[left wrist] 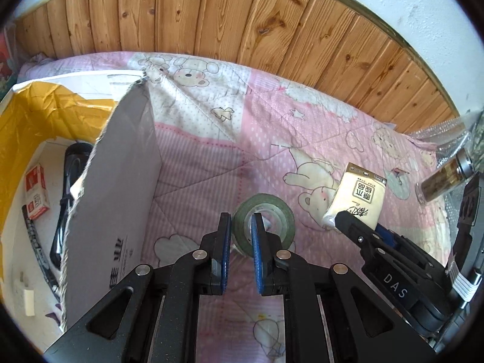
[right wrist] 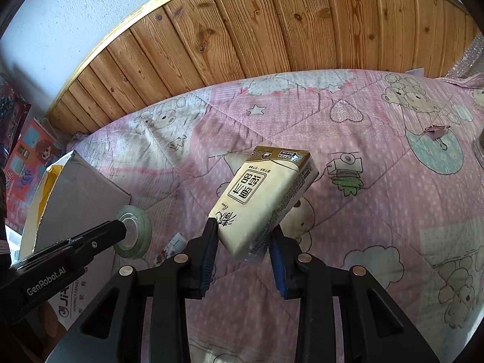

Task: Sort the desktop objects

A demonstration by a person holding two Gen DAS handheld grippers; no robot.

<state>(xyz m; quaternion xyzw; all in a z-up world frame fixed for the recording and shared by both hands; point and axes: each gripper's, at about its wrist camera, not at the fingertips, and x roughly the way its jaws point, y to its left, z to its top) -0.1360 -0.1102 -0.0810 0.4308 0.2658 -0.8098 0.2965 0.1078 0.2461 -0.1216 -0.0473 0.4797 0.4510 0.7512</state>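
Left wrist view shows the tape roll (left wrist: 264,222), a greenish ring, caught by its wall between the jaws of the left gripper (left wrist: 242,220): one blue pad sits outside the ring and the other pokes into its hole, so the jaws stand narrow and pinched on the tape. The roll looks lifted clear of the quilt (left wrist: 211,151), with its shadow below it. In the right wrist view the tissue pack (right wrist: 266,199), cream with a gold end, is clamped by its lower end in the right gripper (right wrist: 243,242), whose jaws stand at middling width and press on both sides; it tilts up and away, off the bedding.

Just left of the tape stands the open cardboard box (left wrist: 121,181), lined with yellow plastic; a red-and-white carton (left wrist: 36,190) and a black cable (left wrist: 66,199) already lie inside. A small glass bottle (left wrist: 444,178) shows at the right edge of the left view, and a pink binder clip (right wrist: 435,133) lies farther out on the quilt.

The step in hand seems to be the carry: both items picked and raised, neither yet delivered. Next, each probably has to travel over the torn box rim and be let go inside. The tape is nearest, so the left hand likely goes first, keeping clear of the right gripper's path.
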